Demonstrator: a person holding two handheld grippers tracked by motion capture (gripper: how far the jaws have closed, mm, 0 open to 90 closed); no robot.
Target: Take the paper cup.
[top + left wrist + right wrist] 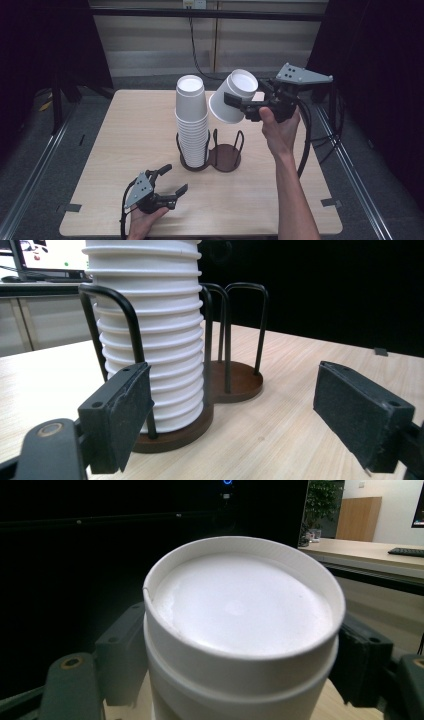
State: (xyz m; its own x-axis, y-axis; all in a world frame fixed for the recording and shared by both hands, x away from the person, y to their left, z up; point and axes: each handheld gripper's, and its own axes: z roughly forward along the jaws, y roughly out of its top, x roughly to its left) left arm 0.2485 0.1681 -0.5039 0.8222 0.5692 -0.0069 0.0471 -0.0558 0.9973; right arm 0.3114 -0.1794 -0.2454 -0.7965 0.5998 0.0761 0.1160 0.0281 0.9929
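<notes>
While aloft, cup [231, 98] between right tongs [239, 106].

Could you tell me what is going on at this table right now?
A person works with a gripper in each hand. The right gripper clamps a white paper cup, bottom up and tilted, in the air beside a tall stack of upturned cups. That stack fills one side of a double wire holder; the other side is empty. The left gripper rests low on the wooden table, jaws apart, holding nothing.

Pale wooden table [130, 150] on grey floor [30, 145], dark curtains [385, 60] at both sides, beige wall panels [150, 40] behind
</notes>
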